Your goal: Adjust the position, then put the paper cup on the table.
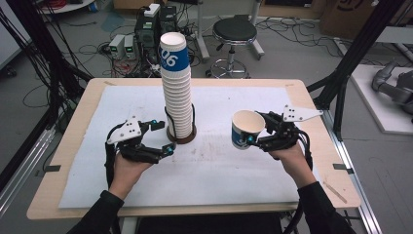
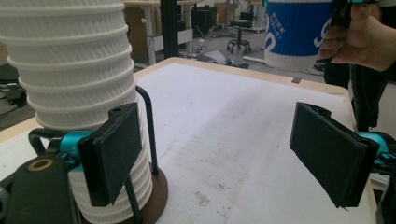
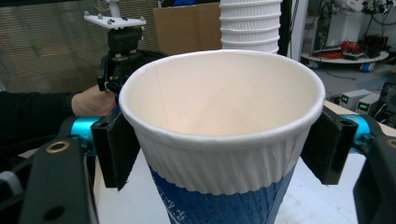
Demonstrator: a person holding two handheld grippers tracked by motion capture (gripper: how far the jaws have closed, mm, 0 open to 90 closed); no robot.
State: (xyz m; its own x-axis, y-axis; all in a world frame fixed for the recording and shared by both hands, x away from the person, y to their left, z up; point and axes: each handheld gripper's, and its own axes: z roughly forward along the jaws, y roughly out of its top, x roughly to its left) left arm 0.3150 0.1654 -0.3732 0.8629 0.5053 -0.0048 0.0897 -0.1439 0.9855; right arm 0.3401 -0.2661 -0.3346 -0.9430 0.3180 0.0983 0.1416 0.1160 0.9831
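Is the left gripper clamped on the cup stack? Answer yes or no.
No: the left gripper stands open beside the cup stack, gripping nothing.

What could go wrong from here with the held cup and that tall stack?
The stack stands tall and narrow in its holder; the open left gripper beside its base could knock it. The right gripper squeezes the cup below the rim, so it might deform or slip.

A white sheet (image 1: 243, 170) is spread over the wooden desk (image 1: 73, 126). Behind the desk, a black round stool (image 1: 234, 31) is seen on the grey floor (image 1: 302, 53), with electronic boxes (image 1: 122, 46) and tangled cables (image 1: 83, 51) nearby. Cardboard boxes (image 1: 341, 14) are stacked far right.
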